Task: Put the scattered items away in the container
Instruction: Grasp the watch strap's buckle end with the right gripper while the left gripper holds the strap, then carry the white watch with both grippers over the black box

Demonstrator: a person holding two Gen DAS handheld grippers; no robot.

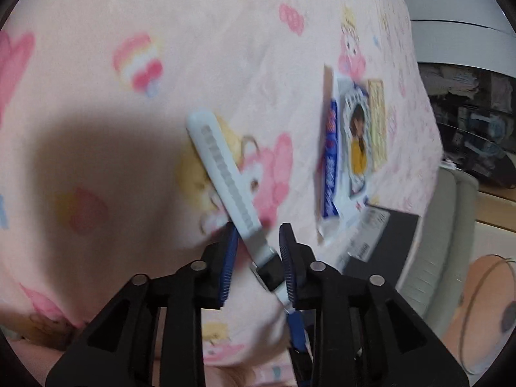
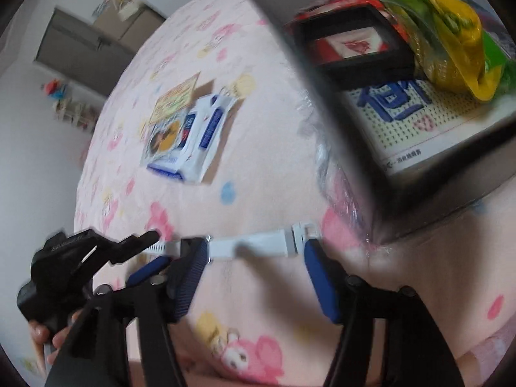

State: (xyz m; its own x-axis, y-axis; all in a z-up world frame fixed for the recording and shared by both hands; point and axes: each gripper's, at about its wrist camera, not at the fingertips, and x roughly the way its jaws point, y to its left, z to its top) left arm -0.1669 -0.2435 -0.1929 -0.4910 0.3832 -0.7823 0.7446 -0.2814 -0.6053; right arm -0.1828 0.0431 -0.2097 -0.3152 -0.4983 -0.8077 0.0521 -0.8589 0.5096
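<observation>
From the left wrist view, I see my left gripper [image 1: 256, 259] with its blue ribbed pads [image 1: 228, 267] closed on the dark joint end of a long white plastic utility knife [image 1: 225, 174]; the white ridged body slants up and left, away from the pads, above the pink cartoon-print blanket [image 1: 129, 129]. To the right, apart from the knife, a flat packet with a blue stripe and a printed portrait [image 1: 350, 148] lies on the blanket, and just below it I see the corner of a dark box [image 1: 387, 238]. From the right wrist view, my right gripper [image 2: 254, 271] has its fingers well apart, with the white knife [image 2: 254, 246] lying crosswise just beyond the tips; I cannot tell whether either pad touches it. The left gripper [image 2: 154, 242] enters at the left edge, clamped on the knife's far end. The packet [image 2: 190, 138] rests flat further up the blanket [image 2: 264, 148]. The dark rectangular box [image 2: 429, 206], the container, sits at the upper right, near the knife's right end, and holds a black-framed picture [image 2: 351, 45], a perforated white sheet with blue characters [image 2: 406, 113] and a glossy yellow and green bag [image 2: 448, 42].
</observation>
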